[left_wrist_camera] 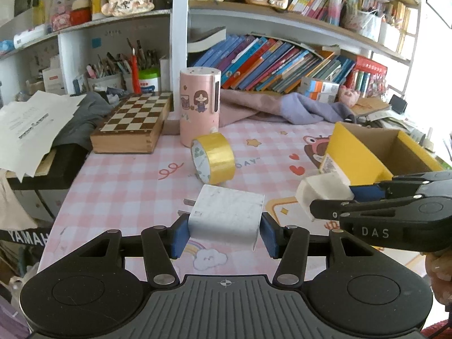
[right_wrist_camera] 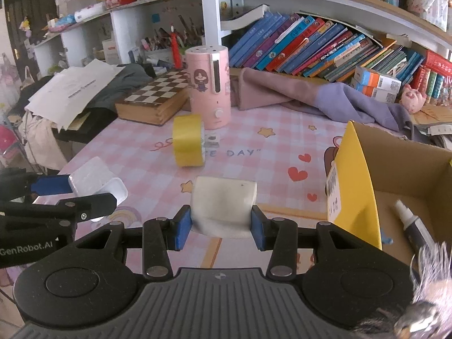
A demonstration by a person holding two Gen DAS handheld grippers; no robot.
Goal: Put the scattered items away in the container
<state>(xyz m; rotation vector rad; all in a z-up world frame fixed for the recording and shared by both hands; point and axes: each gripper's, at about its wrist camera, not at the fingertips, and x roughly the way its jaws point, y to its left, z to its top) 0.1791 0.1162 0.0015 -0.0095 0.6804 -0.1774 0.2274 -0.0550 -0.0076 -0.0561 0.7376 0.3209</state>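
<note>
- The left gripper [left_wrist_camera: 224, 233] pinches a white charger [left_wrist_camera: 226, 214] between its blue pads, the block raised above the pink checked tablecloth [left_wrist_camera: 127, 186]; its metal prongs stick out at the 9 o'clock side.
- The right gripper [right_wrist_camera: 223, 227] pinches a white block [right_wrist_camera: 224, 206] the same way, also held clear of the cloth.
- In the left wrist view the right gripper enters from 3 o'clock, its block just beside the near left corner of the cardboard box [left_wrist_camera: 356, 152].
- The box, yellow outside and brown inside, stands open at 2 o'clock of the left gripper and 3 o'clock of the right; its yellow wall rises just right of the right gripper's block.
- A dark tube with a white cap [right_wrist_camera: 409, 223] lies on the box floor; the rest of the floor in view is bare.
- A roll of yellow tape [left_wrist_camera: 214, 159] stands on edge at 12 o'clock, near a pink canister [left_wrist_camera: 199, 104] behind it.
- A small white item [right_wrist_camera: 212, 140] lies beside the tape's right side; what it is cannot be told.
- A chessboard box [left_wrist_camera: 132, 124] sits at 10 o'clock, by the table's left edge, with papers [left_wrist_camera: 31, 124] beyond.
- Folded cloths [right_wrist_camera: 310, 96] line the far edge under the bookshelf.
- Open cloth stretches between the tape and the box.
</note>
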